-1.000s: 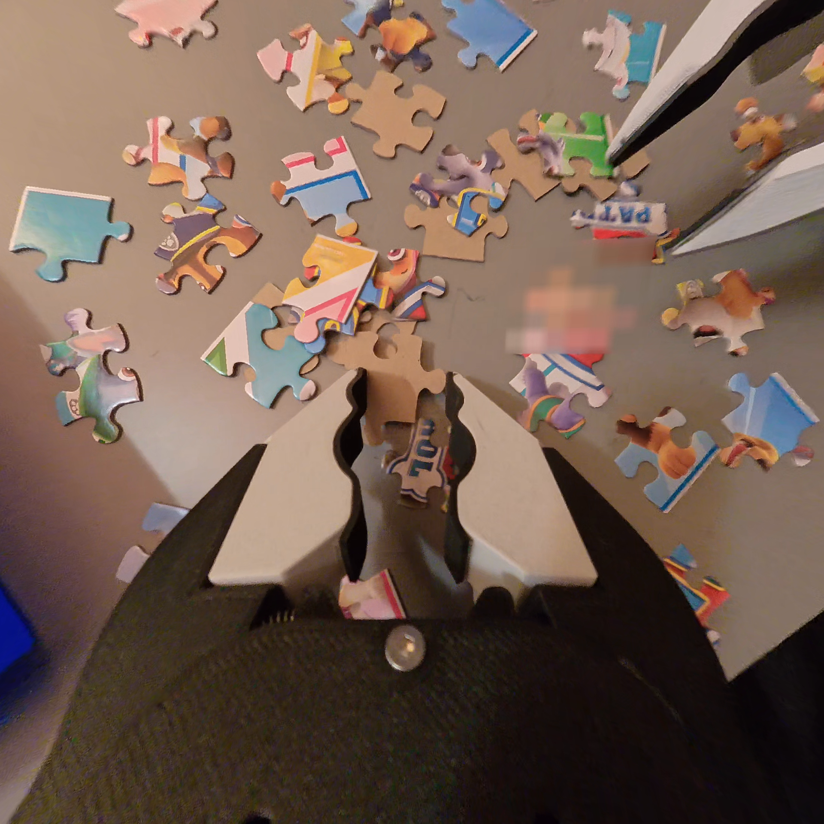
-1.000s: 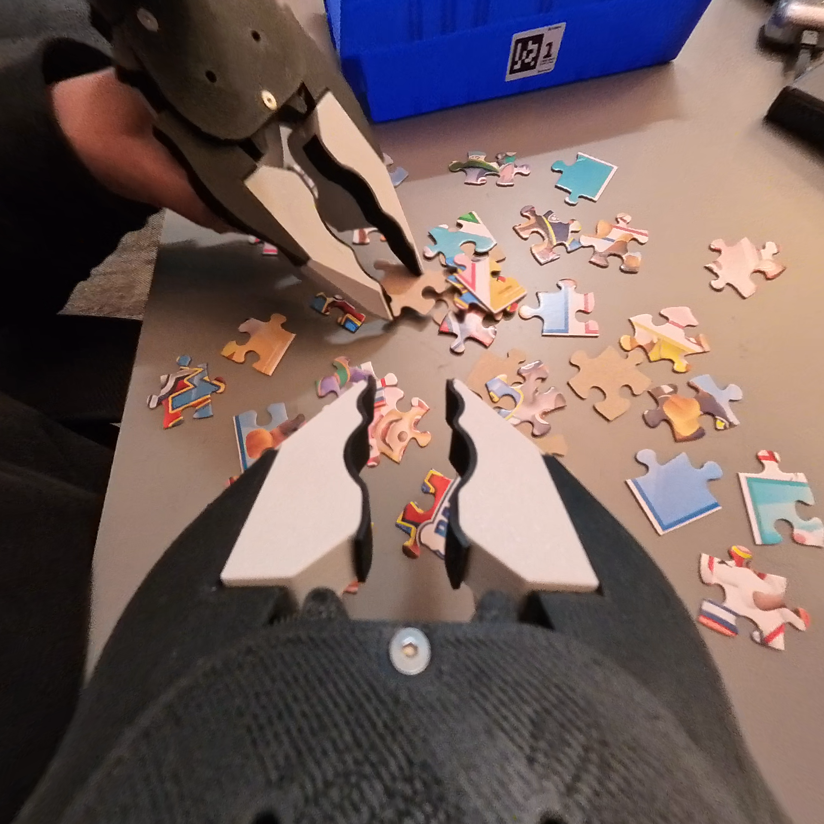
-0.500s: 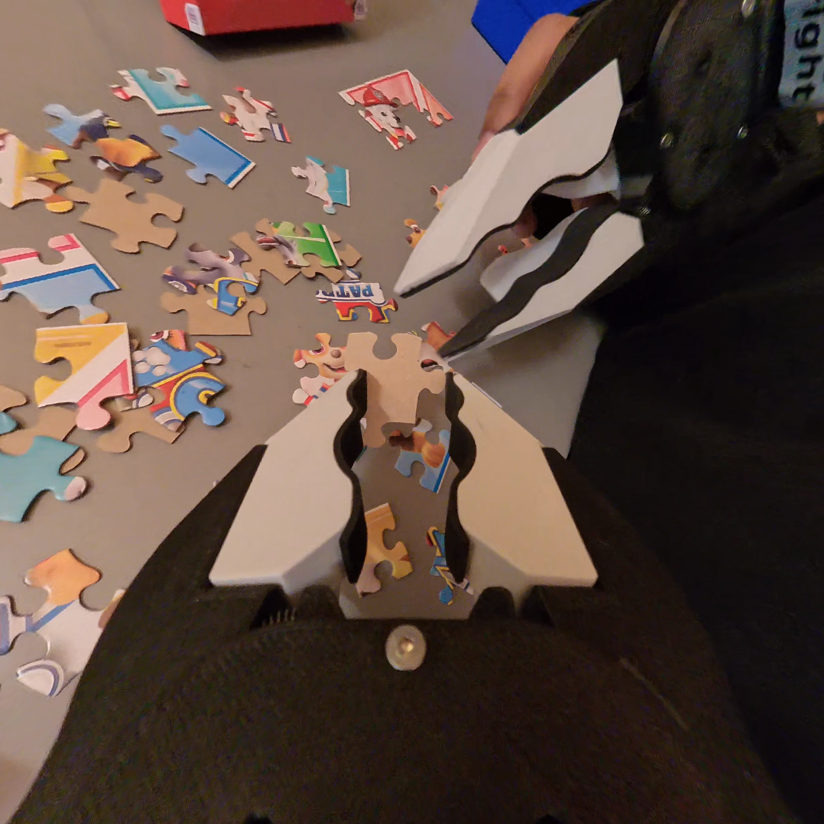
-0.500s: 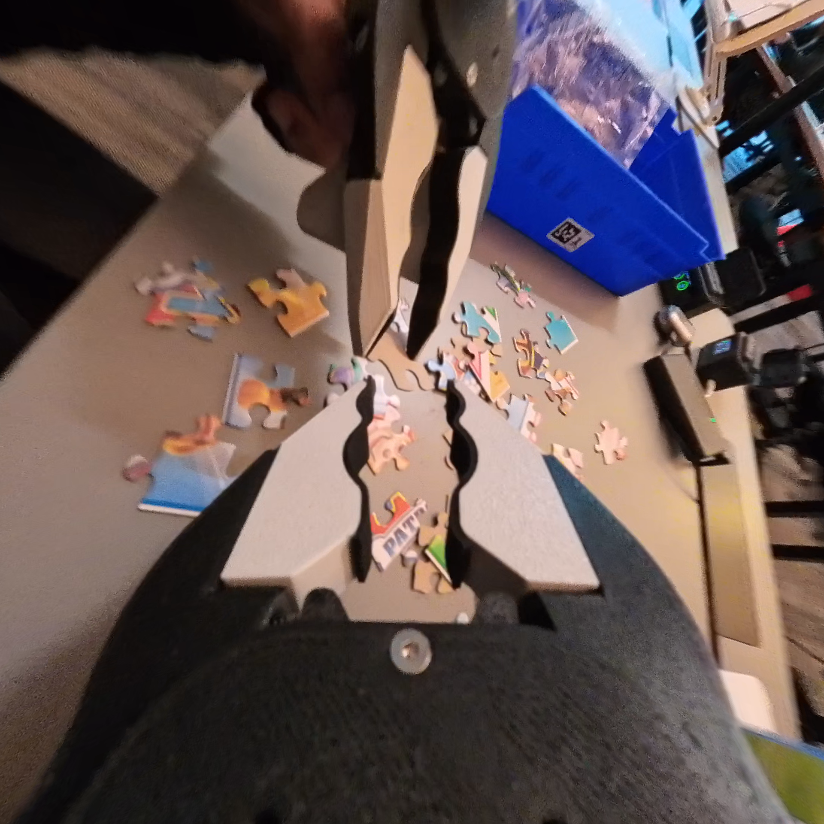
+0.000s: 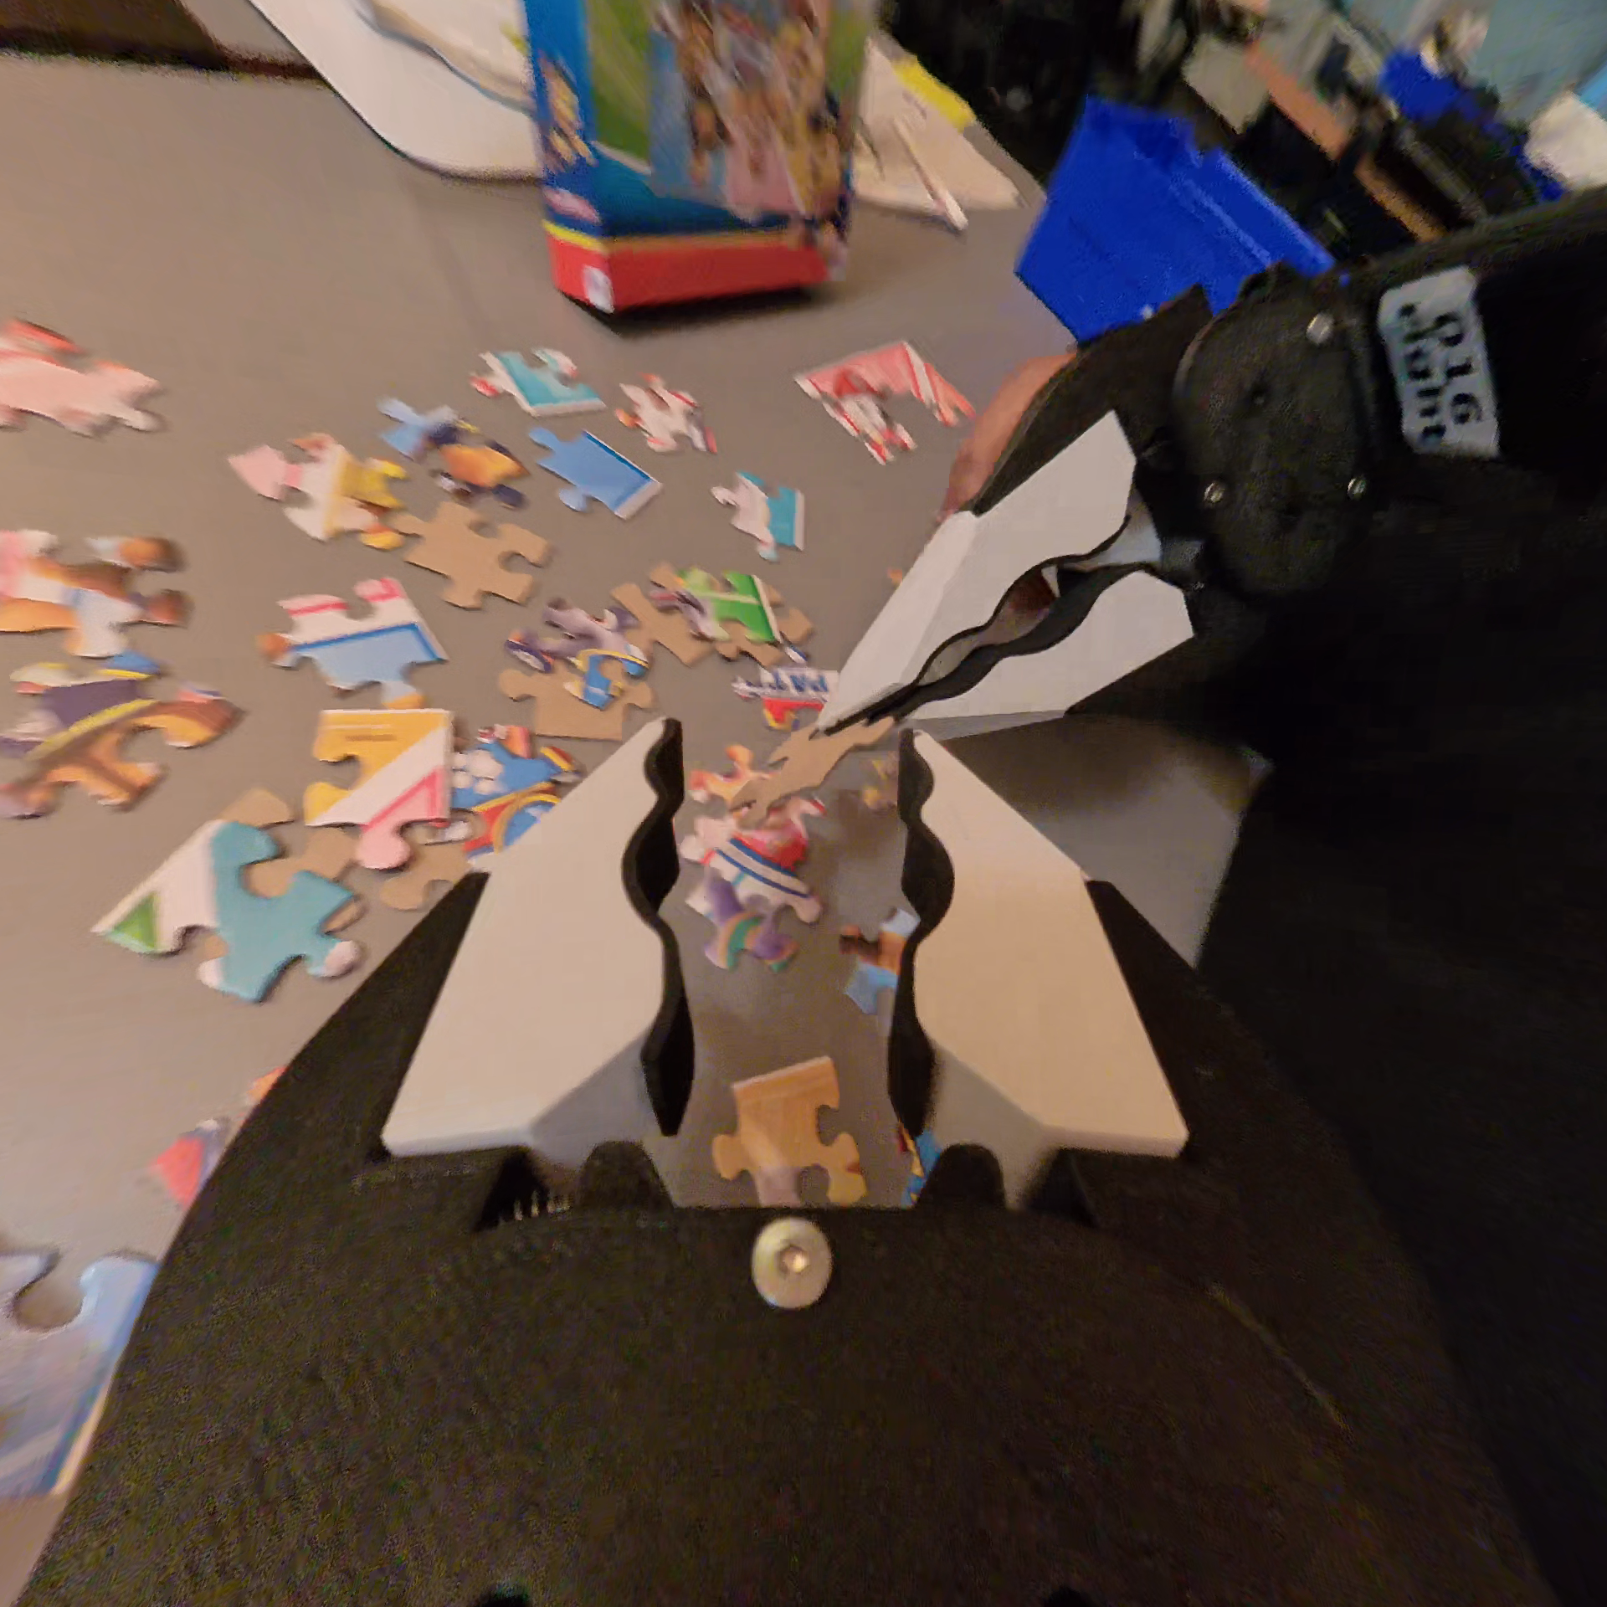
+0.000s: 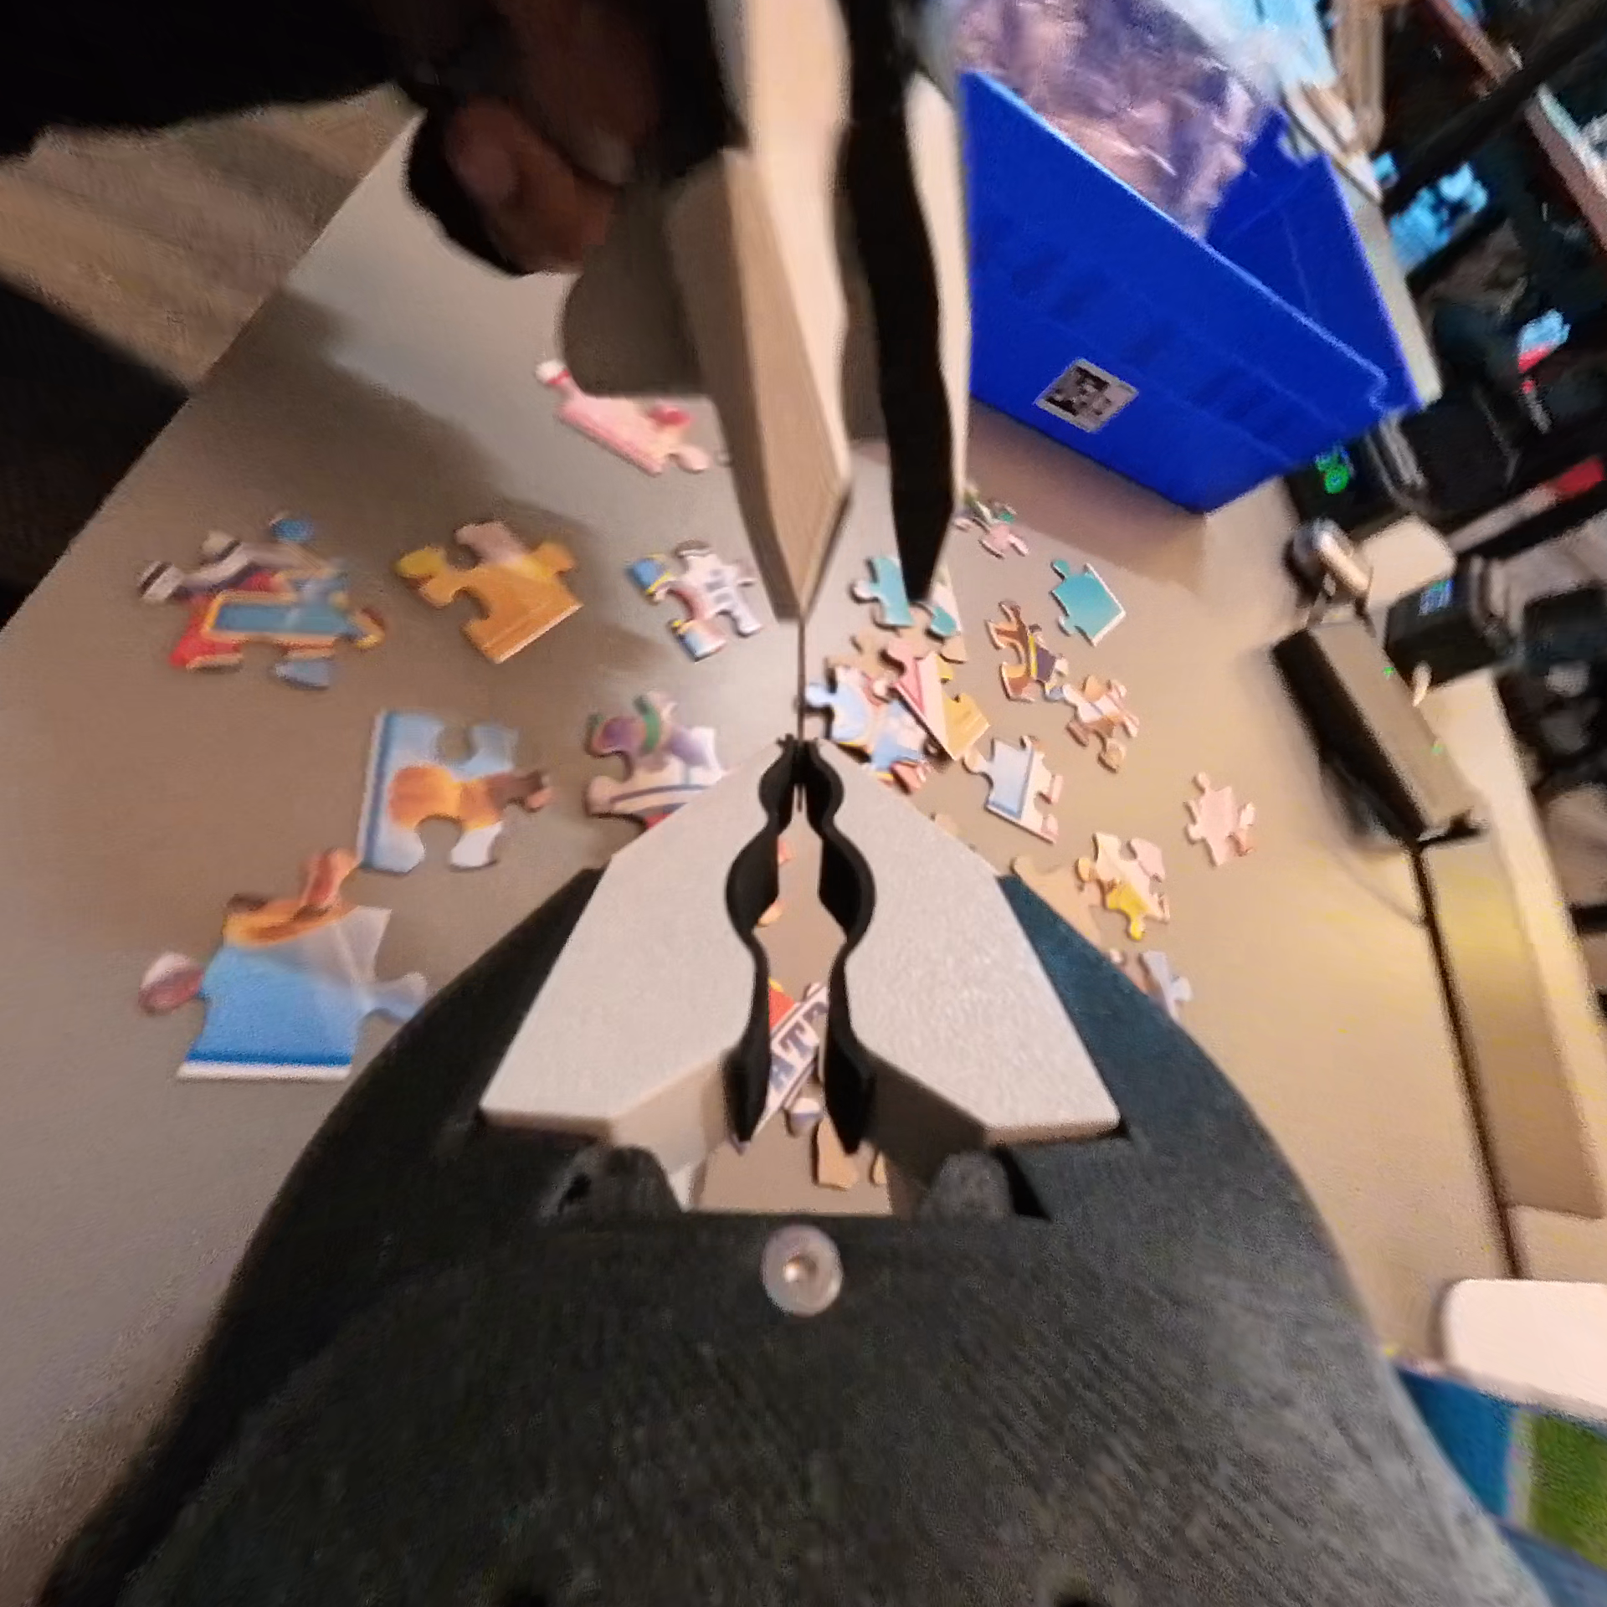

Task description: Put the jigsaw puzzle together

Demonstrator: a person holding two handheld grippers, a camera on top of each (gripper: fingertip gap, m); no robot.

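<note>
A brown, face-down puzzle piece (image 5: 809, 761) hangs in the air, pinched at one edge by my right gripper (image 5: 836, 720), which is shut on it. In the right wrist view the piece (image 6: 800, 661) shows edge-on as a thin line rising from my closed right gripper (image 6: 797, 748). My left gripper (image 5: 787, 735) is open, its fingers standing on either side of the piece without pressing it. It also shows from above in the right wrist view (image 6: 856, 591), jaws apart. Many coloured puzzle pieces (image 5: 356, 639) lie scattered on the grey table (image 5: 174, 217) below.
A colourful puzzle box (image 5: 696, 174) stands at the table's far side, with white sheets behind it. Blue bins (image 6: 1174, 304) sit farther off. Dark devices (image 6: 1391, 739) lie along the table's right side. A person's hand (image 6: 522, 191) holds the left gripper. The grippers are tip to tip, or close to it.
My left gripper held the brown piece, then opened and let it go. My right gripper came in and shut on the piece's edge. Both views have tilted and blurred.
</note>
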